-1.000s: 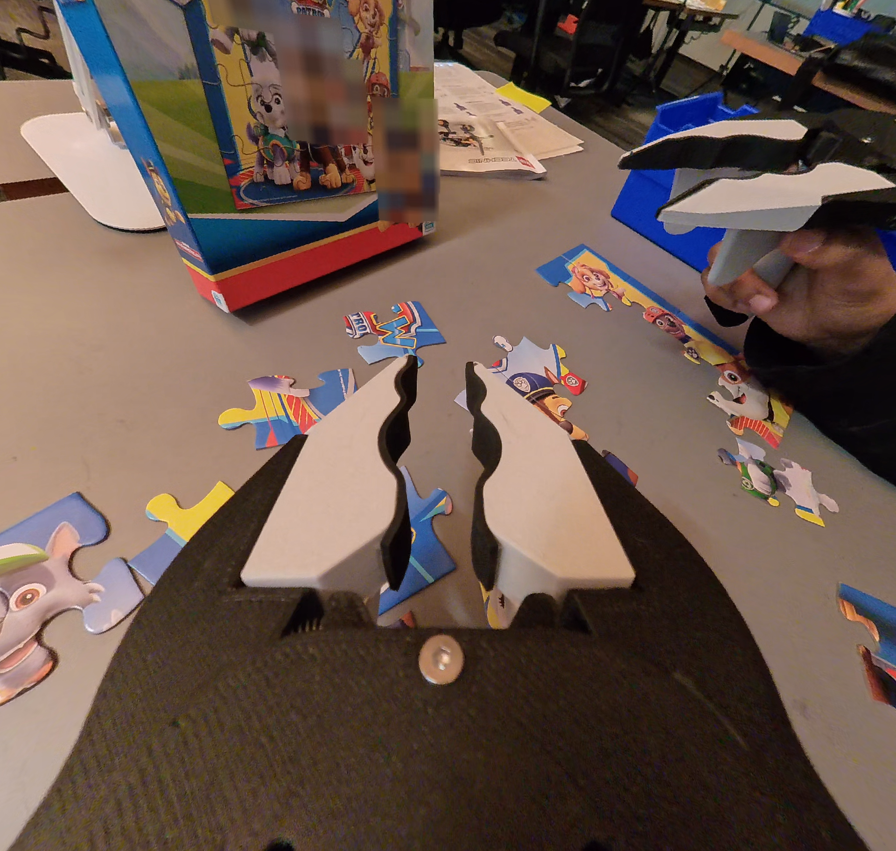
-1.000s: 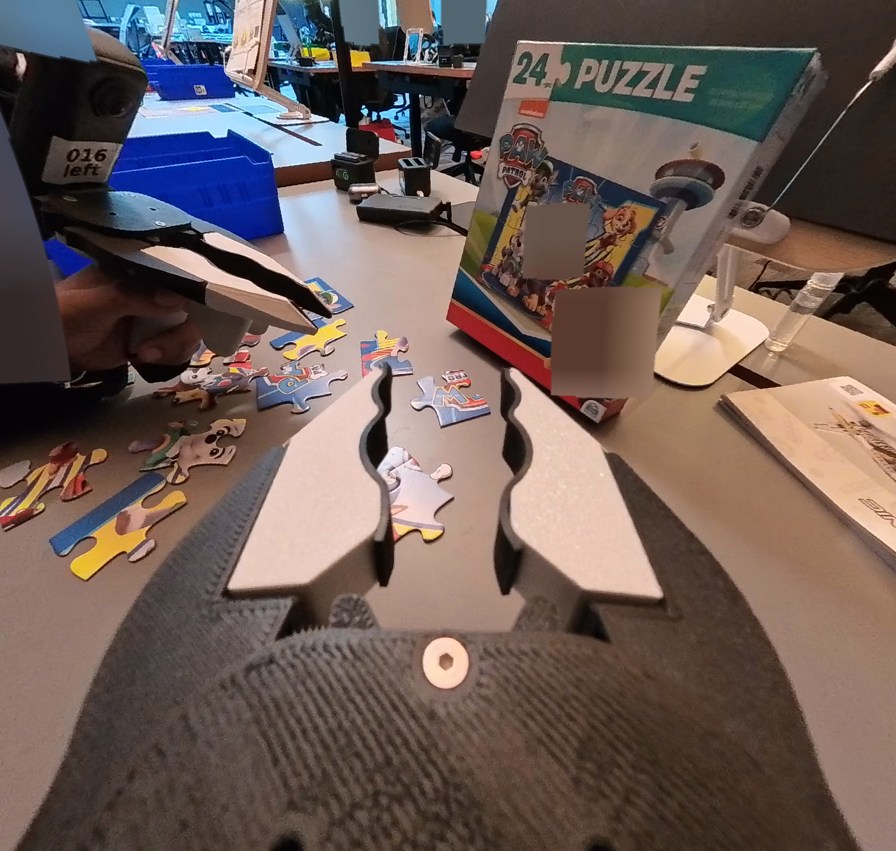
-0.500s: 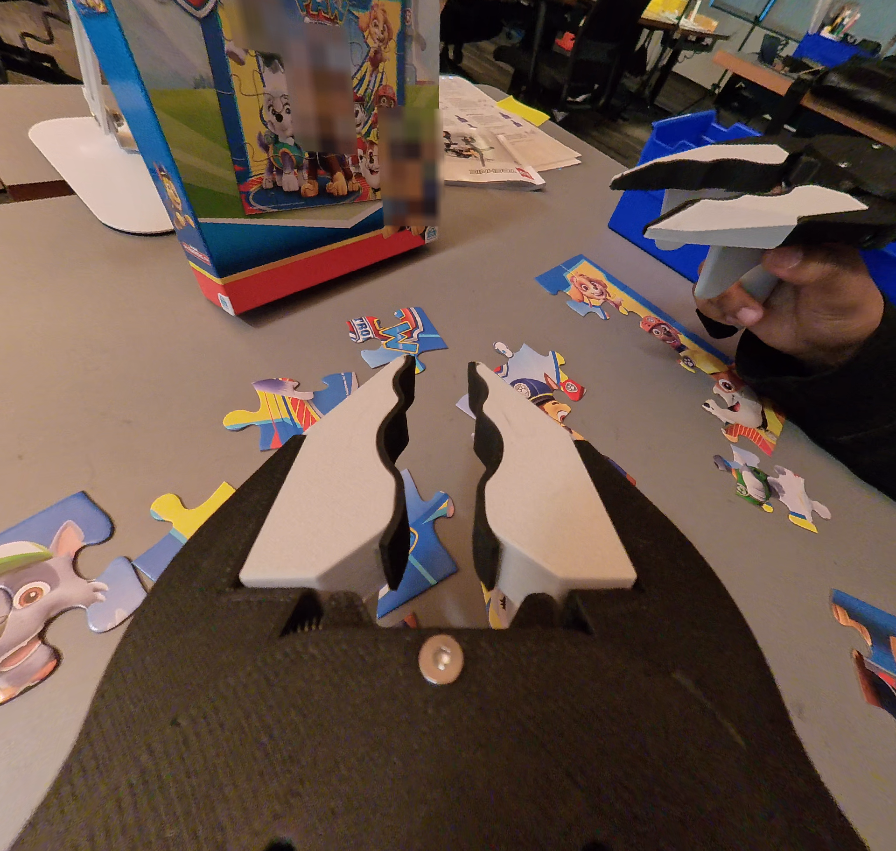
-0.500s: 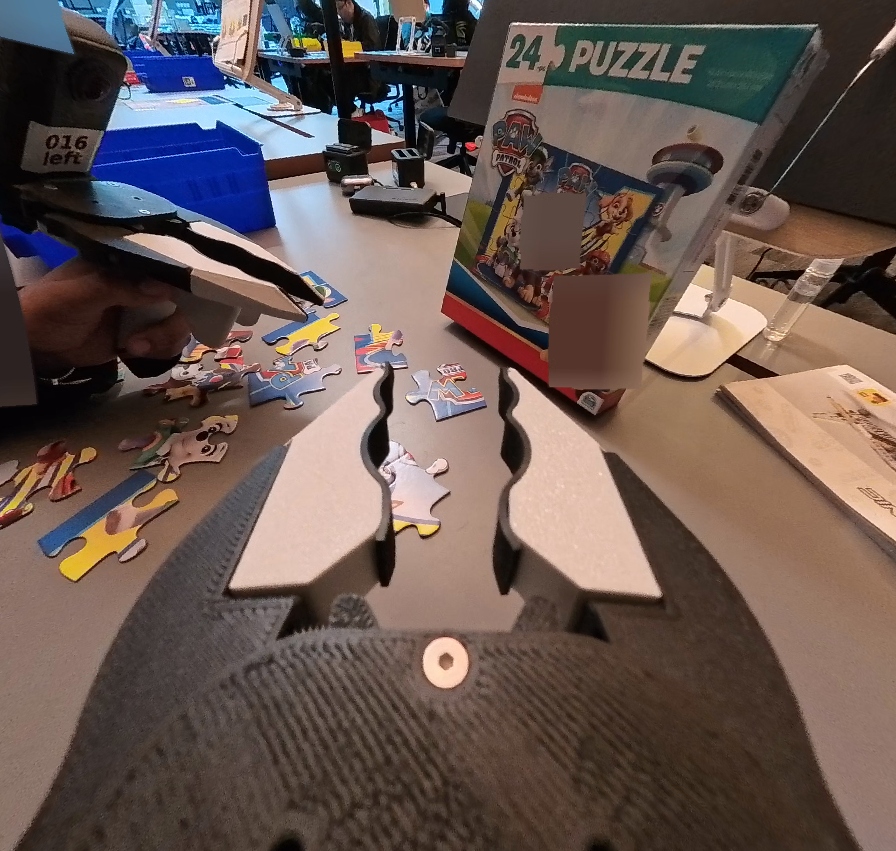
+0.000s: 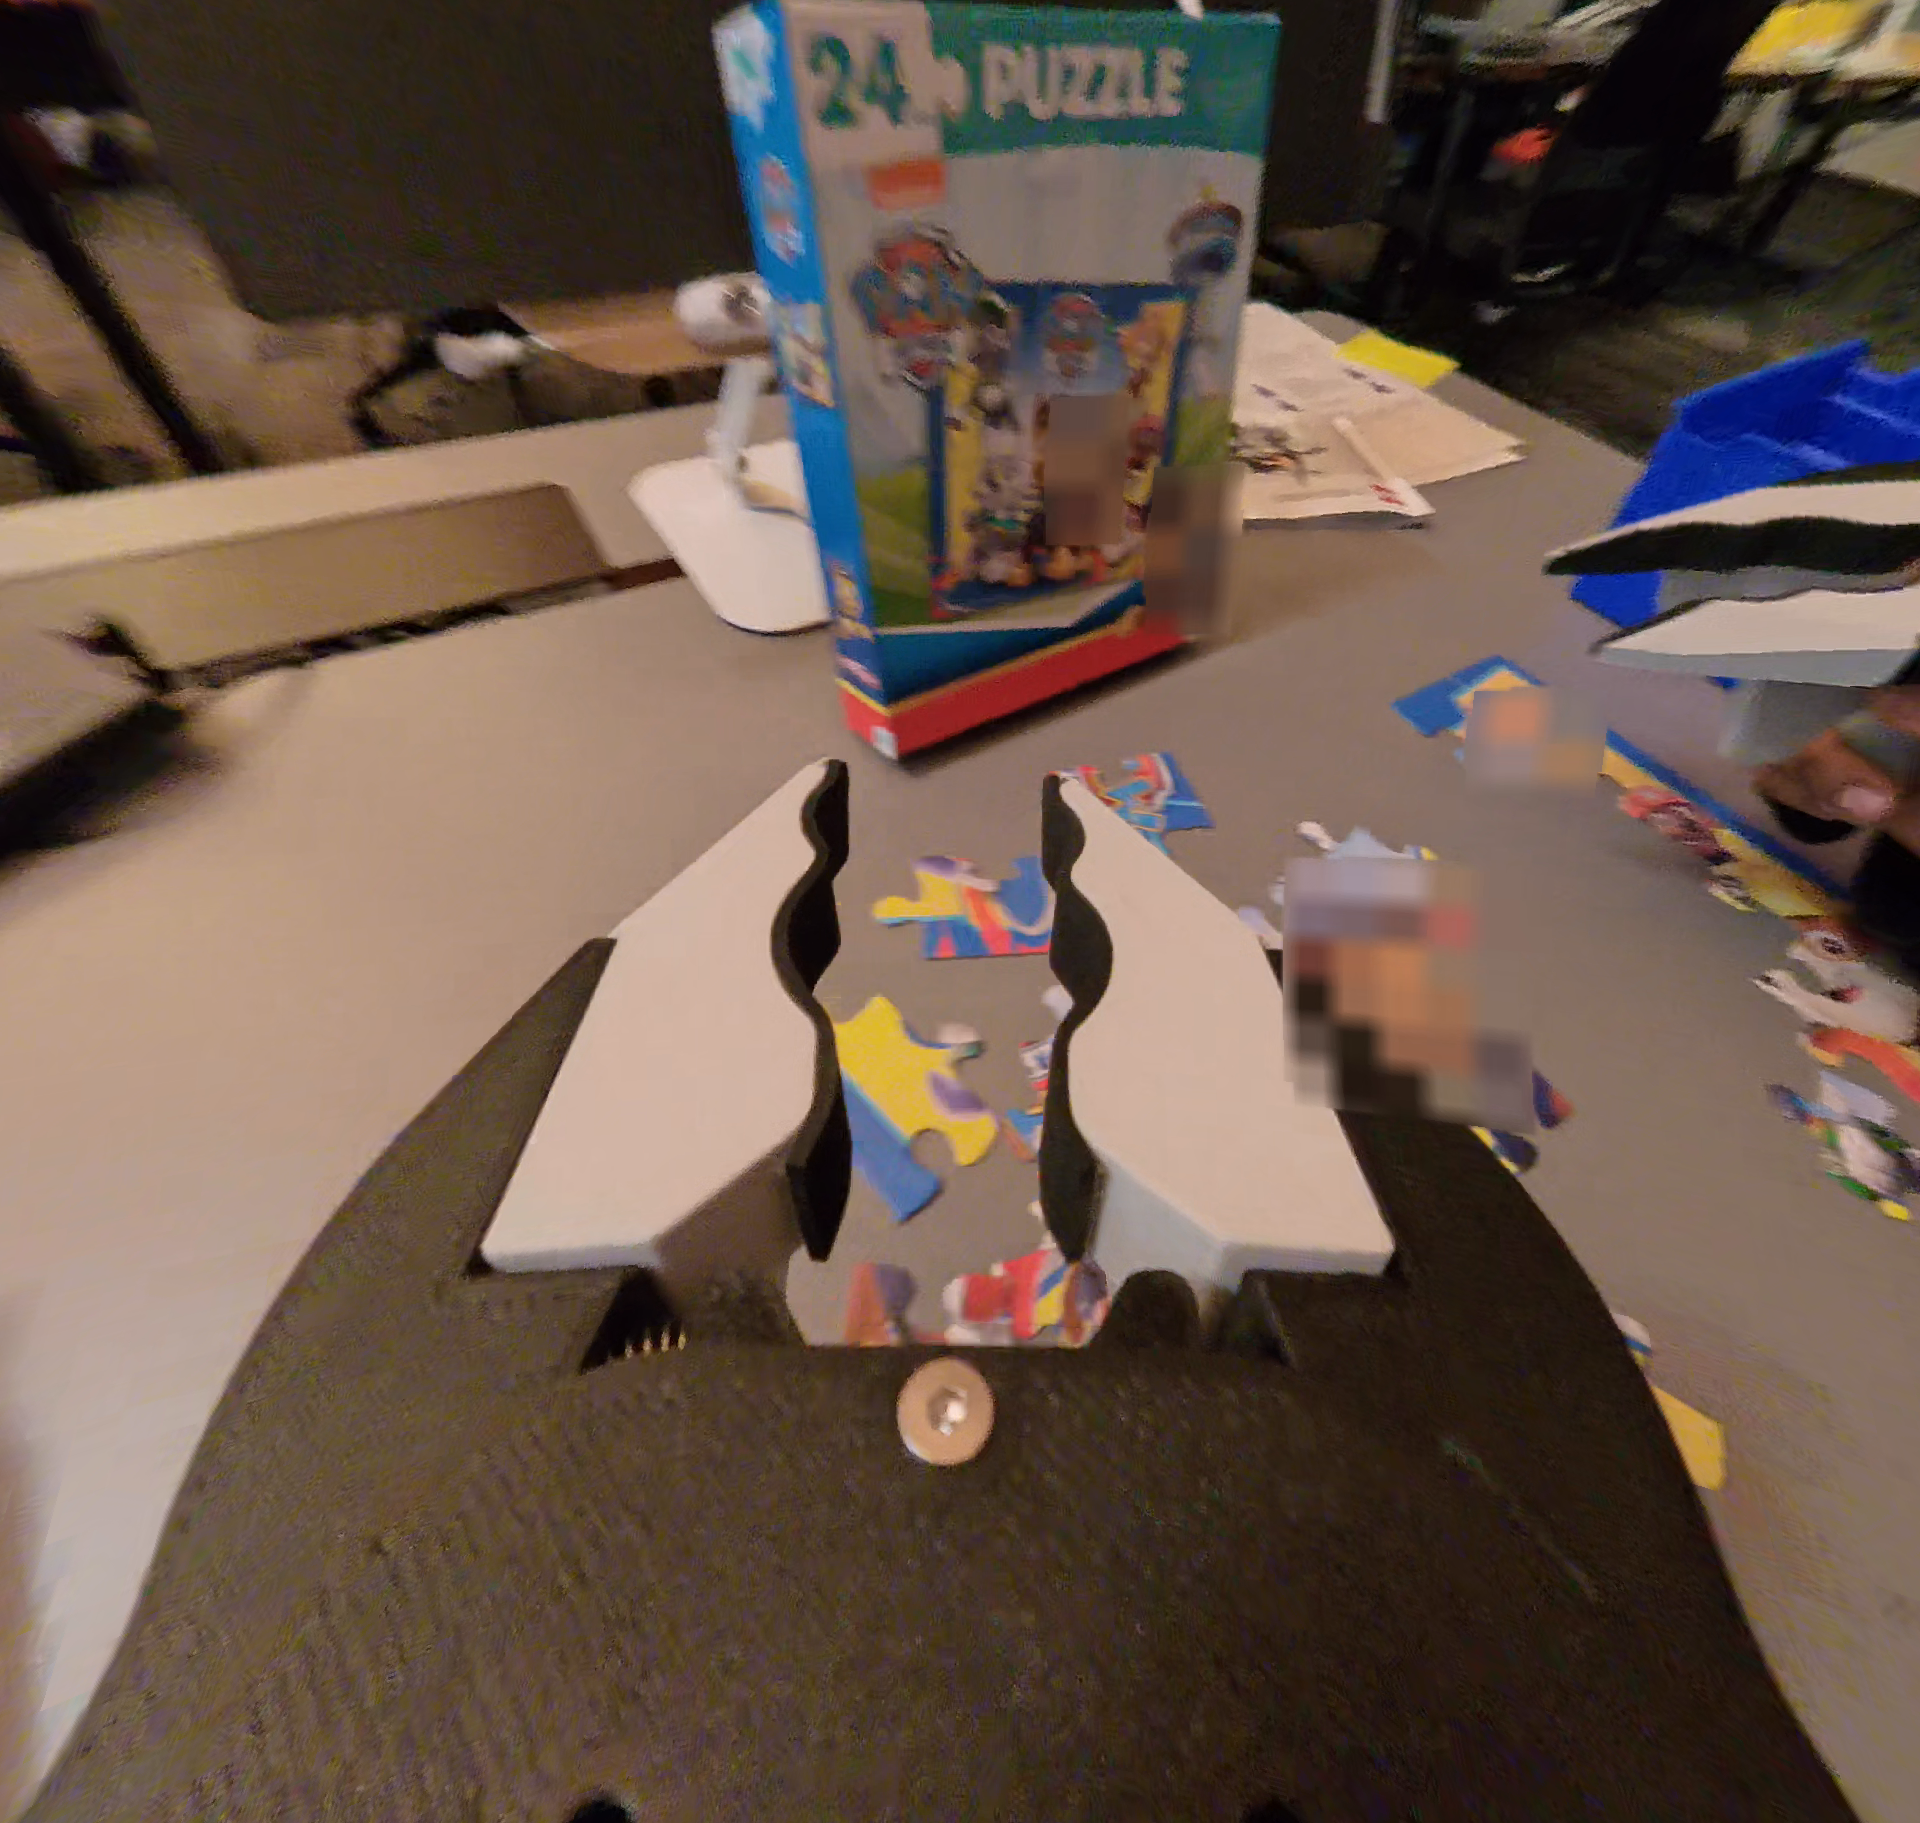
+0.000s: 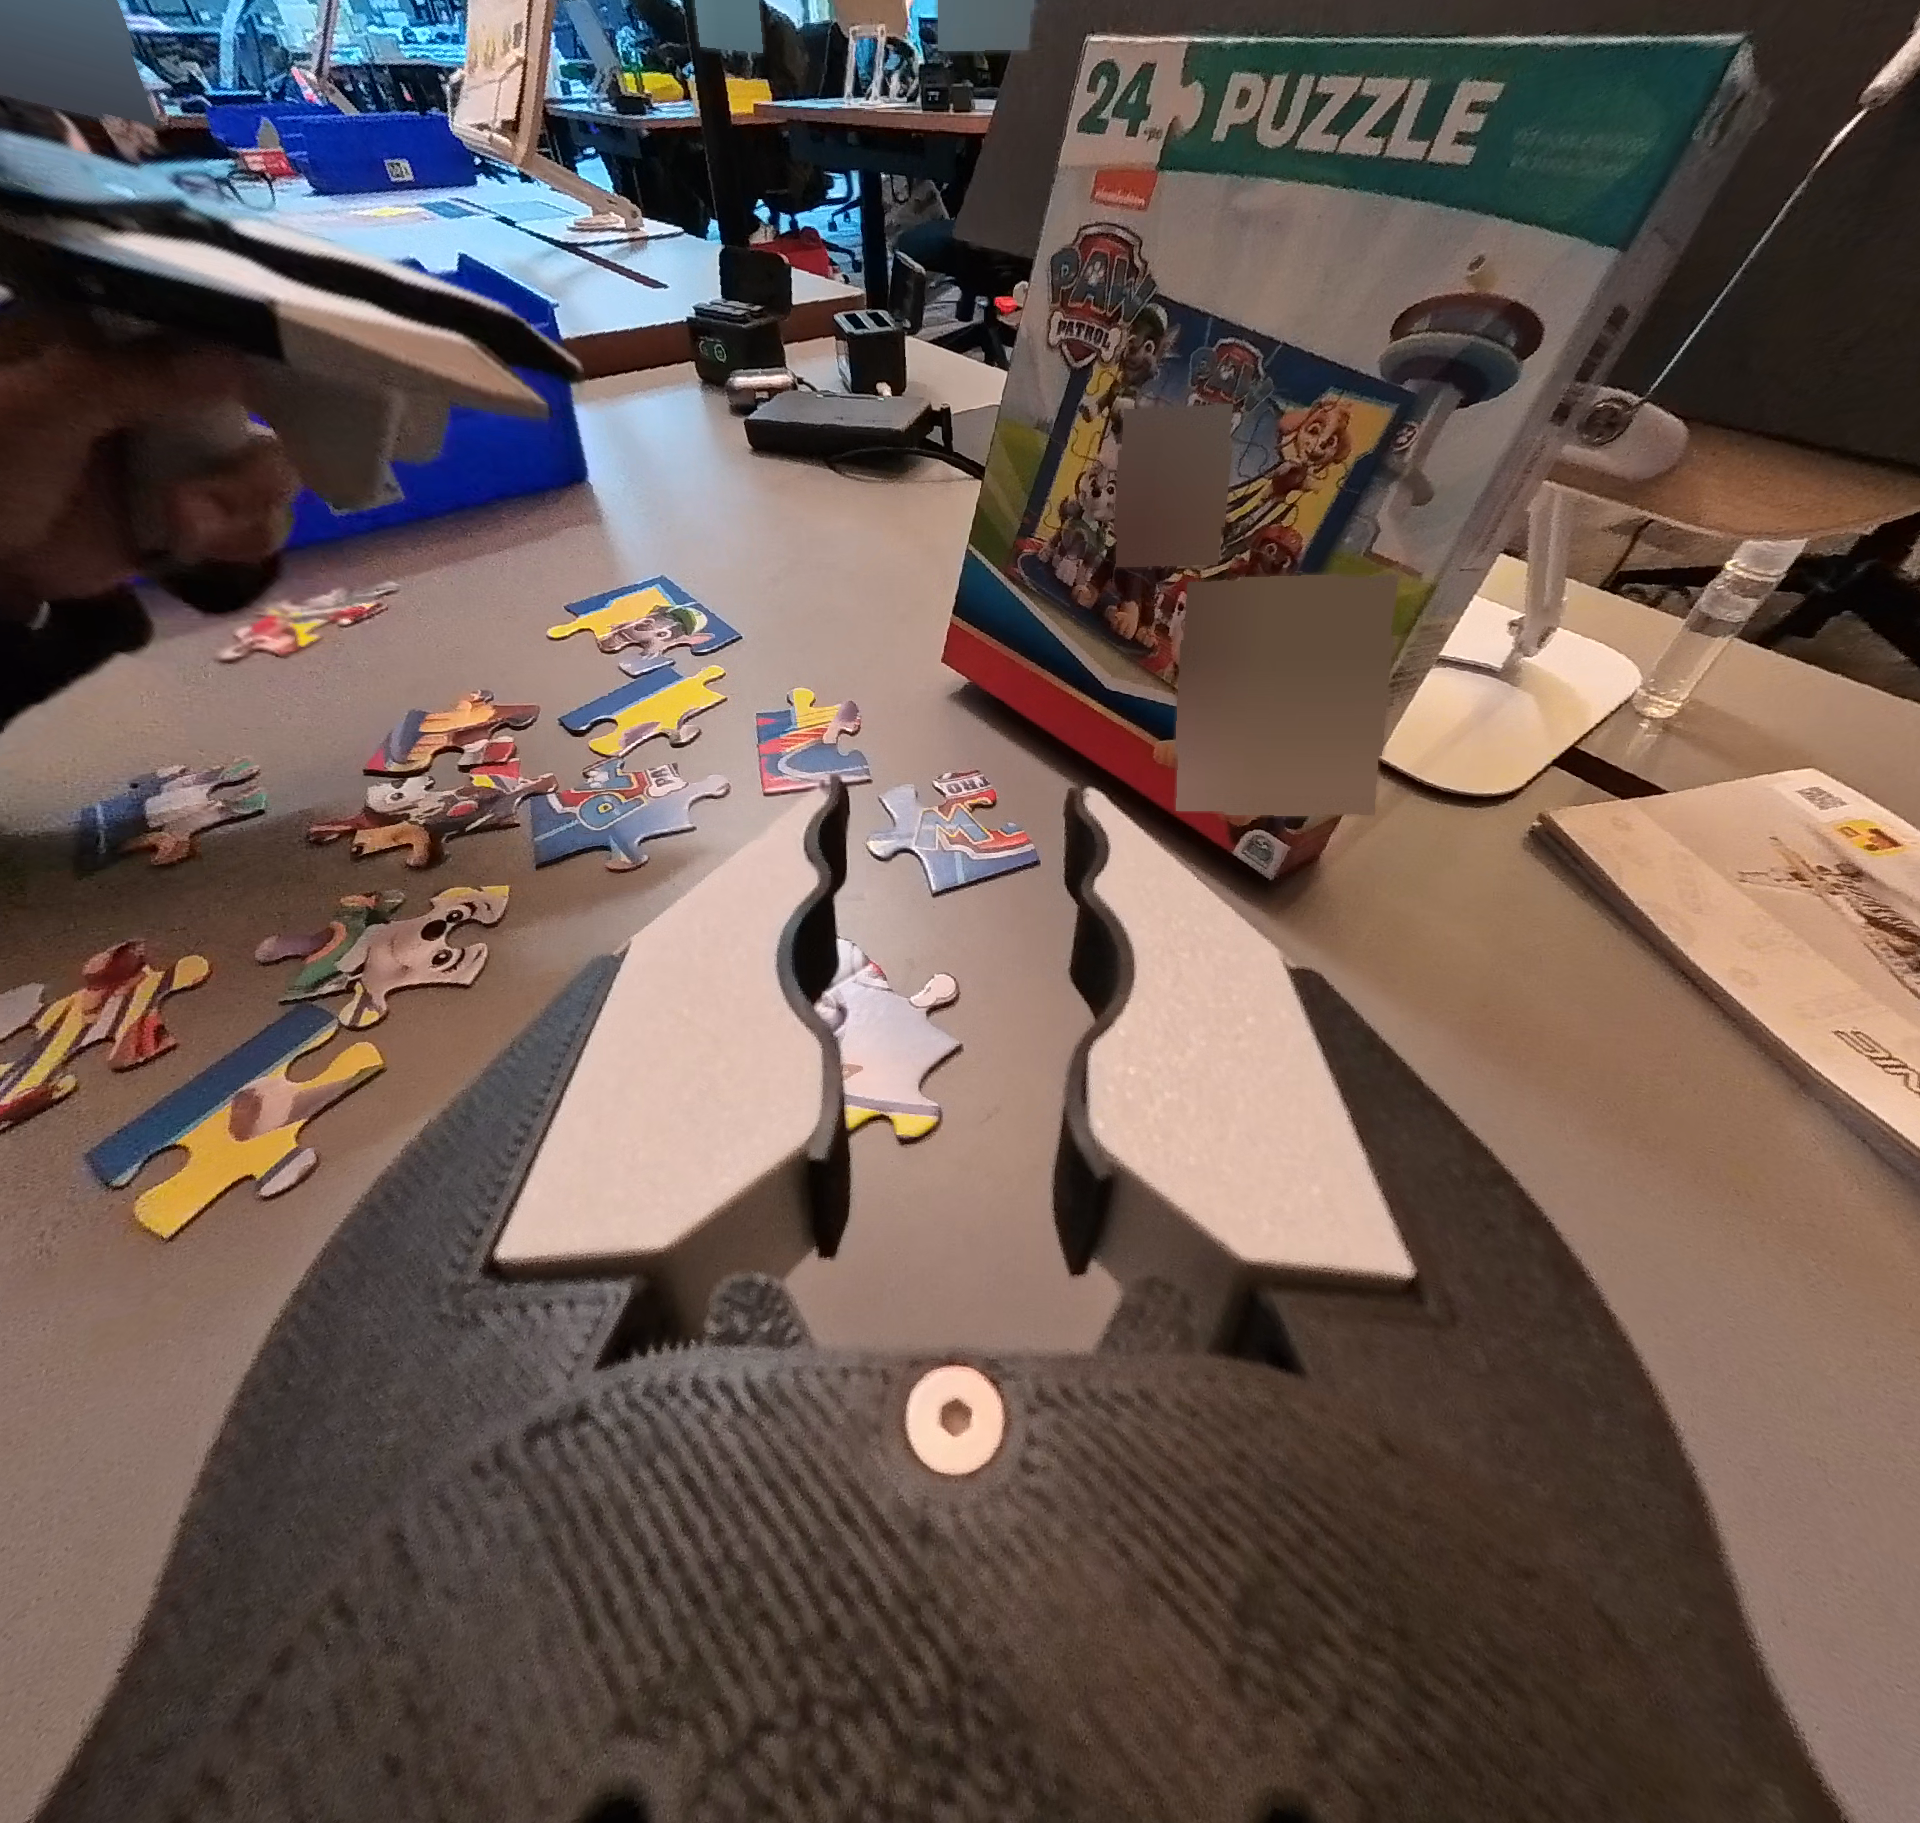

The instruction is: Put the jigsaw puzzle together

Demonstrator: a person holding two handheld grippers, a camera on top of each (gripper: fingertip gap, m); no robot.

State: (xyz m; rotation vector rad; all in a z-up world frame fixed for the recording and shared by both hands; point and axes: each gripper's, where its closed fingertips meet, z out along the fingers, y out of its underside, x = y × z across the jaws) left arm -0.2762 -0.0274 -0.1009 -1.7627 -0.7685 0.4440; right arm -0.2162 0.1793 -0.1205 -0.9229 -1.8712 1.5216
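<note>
Left tongs (image 5: 945, 786) wider over flat cardboard pieces (image 5: 966, 906)

Writing shows in several places; the wording is left out here. The puzzle box (image 6: 1351, 371), standing on the counter (image 6: 831, 547), has large white lettering on a green band across its top, a number on a white tab at the band's left end, a small orange label below it and a shield-shaped logo. One blue puzzle piece (image 6: 951, 833) and a second blue piece (image 6: 623, 802) show parts of letters. The booklet (image 6: 1766, 932) at the right has a code square, a yellow sticker and dark lettering on its edge. The far blue bin (image 6: 353, 158) has a small label. In the left wrist view, the printed papers (image 5: 1351, 443) are too blurred to read.
</note>
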